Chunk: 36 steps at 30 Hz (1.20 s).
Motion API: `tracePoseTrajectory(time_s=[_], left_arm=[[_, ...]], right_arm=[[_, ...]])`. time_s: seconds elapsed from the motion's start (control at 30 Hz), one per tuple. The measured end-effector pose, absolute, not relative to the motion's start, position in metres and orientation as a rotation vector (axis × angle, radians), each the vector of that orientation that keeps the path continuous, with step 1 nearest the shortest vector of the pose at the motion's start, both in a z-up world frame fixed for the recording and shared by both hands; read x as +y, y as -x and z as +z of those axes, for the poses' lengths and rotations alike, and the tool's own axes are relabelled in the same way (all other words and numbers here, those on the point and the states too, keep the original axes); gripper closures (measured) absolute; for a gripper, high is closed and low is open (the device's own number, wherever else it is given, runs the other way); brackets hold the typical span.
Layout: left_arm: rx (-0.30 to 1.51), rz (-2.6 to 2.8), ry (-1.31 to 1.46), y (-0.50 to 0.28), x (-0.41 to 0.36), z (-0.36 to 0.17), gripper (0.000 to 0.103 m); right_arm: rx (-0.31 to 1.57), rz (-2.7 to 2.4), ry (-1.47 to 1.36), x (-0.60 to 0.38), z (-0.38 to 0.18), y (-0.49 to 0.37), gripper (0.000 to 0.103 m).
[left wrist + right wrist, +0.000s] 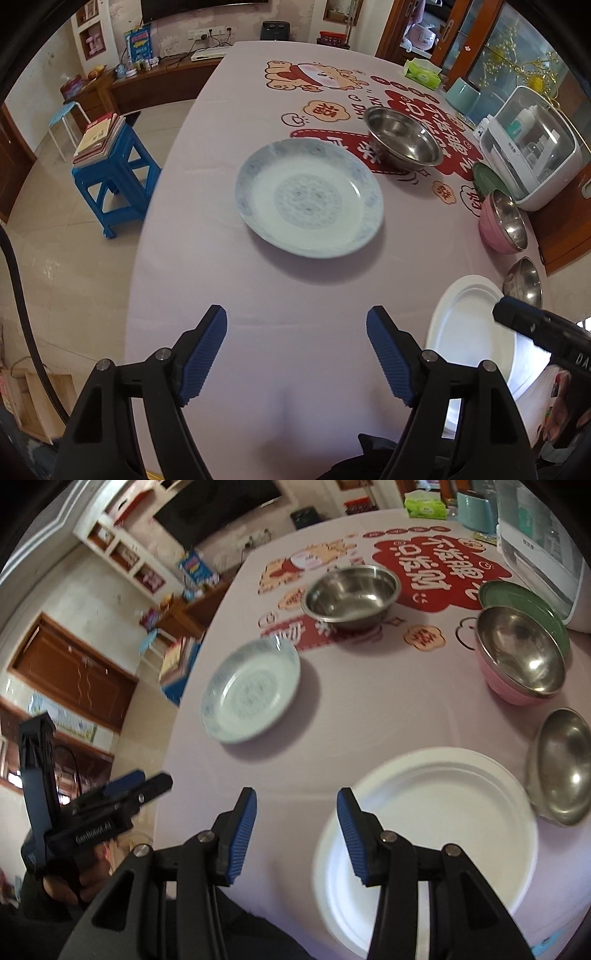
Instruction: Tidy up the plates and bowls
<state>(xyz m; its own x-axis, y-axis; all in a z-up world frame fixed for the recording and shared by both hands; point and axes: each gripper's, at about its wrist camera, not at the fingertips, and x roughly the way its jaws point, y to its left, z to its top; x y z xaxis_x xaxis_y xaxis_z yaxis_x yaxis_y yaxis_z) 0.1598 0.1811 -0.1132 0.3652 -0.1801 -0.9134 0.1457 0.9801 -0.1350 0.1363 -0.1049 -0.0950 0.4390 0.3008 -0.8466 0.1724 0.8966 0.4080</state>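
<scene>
White plate [443,812], printed tablecloth [229,258] (pinkish), blue stool [114,177]

Both wrist views look down across the table [221,258] — sharing the blue-patterned plate [309,197].

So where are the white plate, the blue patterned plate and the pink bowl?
white plate [443,812], right wrist view, on its flat centre
blue patterned plate [308,195], left wrist view, on its patterned middle
pink bowl [506,692], right wrist view, on its outer wall

A pale blue patterned plate [309,197], a plain white plate [428,845], silver steel bowls [351,592], one pink-sided bowl [517,653], a green plate [524,607]; the desk cloth [207,266] is lilac with red print.
</scene>
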Motion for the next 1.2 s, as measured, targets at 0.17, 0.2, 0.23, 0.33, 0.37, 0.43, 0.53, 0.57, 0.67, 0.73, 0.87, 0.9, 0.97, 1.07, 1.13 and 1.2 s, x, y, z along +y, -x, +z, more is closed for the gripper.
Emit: tracePoseTrajectory(time_s=[0.17, 0.2, 0.23, 0.33, 0.37, 0.43, 0.53, 0.57, 0.67, 0.73, 0.87, 0.9, 0.97, 1.07, 1.13, 1.2], left_arm=[[1.178, -0.227, 0.006, -0.18, 0.202, -0.11, 0.026], [1.174, -0.23, -0.001, -0.184, 0.205, -0.109, 0.026], [1.166, -0.233, -0.01, -0.189, 0.209, -0.106, 0.026], [1.146, -0.236, -0.024, -0.204, 0.219, -0.1, 0.024], [1.144, -0.24, -0.025, -0.209, 0.222, -0.098, 0.023], [1.137, -0.244, -0.028, -0.22, 0.227, -0.096, 0.022], [1.135, -0.236, -0.026, -0.235, 0.232, -0.097, 0.02], [1.136, -0.235, -0.019, -0.239, 0.234, -0.098, 0.019], [1.152, -0.243, 0.017, -0.25, 0.236, -0.106, 0.014], [1.165, -0.243, 0.027, -0.255, 0.235, -0.114, 0.014], [1.187, -0.244, 0.052, -0.268, 0.231, -0.132, 0.014], [1.192, -0.245, 0.061, -0.272, 0.23, -0.137, 0.014], [1.19, -0.252, 0.08, -0.278, 0.228, -0.146, 0.014], [1.183, -0.246, 0.111, -0.287, 0.226, -0.157, 0.014], [1.18, -0.244, 0.128, -0.293, 0.225, -0.164, 0.014], [1.185, -0.244, 0.139, -0.298, 0.224, -0.17, 0.014]], right_arm=[[1.068, 0.031, -0.497, -0.09, -0.097, -0.154, 0.053], [1.064, 0.023, -0.499, -0.088, -0.099, -0.159, 0.053], [1.062, 0.014, -0.497, -0.085, -0.1, -0.164, 0.053], [1.053, -0.007, -0.479, -0.076, -0.1, -0.179, 0.053], [1.052, -0.015, -0.472, -0.074, -0.101, -0.183, 0.052], [1.062, -0.026, -0.446, -0.068, -0.102, -0.195, 0.043], [1.064, -0.037, -0.447, -0.063, -0.106, -0.205, 0.036], [1.067, -0.038, -0.453, -0.063, -0.107, -0.208, 0.036], [1.073, -0.045, -0.488, -0.062, -0.115, -0.216, 0.036], [1.077, -0.047, -0.505, -0.062, -0.121, -0.22, 0.036], [1.078, -0.049, -0.551, -0.065, -0.135, -0.225, 0.036], [1.071, -0.048, -0.565, -0.065, -0.138, -0.226, 0.036], [1.053, -0.05, -0.596, -0.067, -0.145, -0.227, 0.036], [1.033, -0.053, -0.653, -0.069, -0.156, -0.229, 0.036], [1.028, -0.042, -0.695, -0.07, -0.165, -0.23, 0.036], [1.018, -0.041, -0.721, -0.07, -0.173, -0.232, 0.036]])
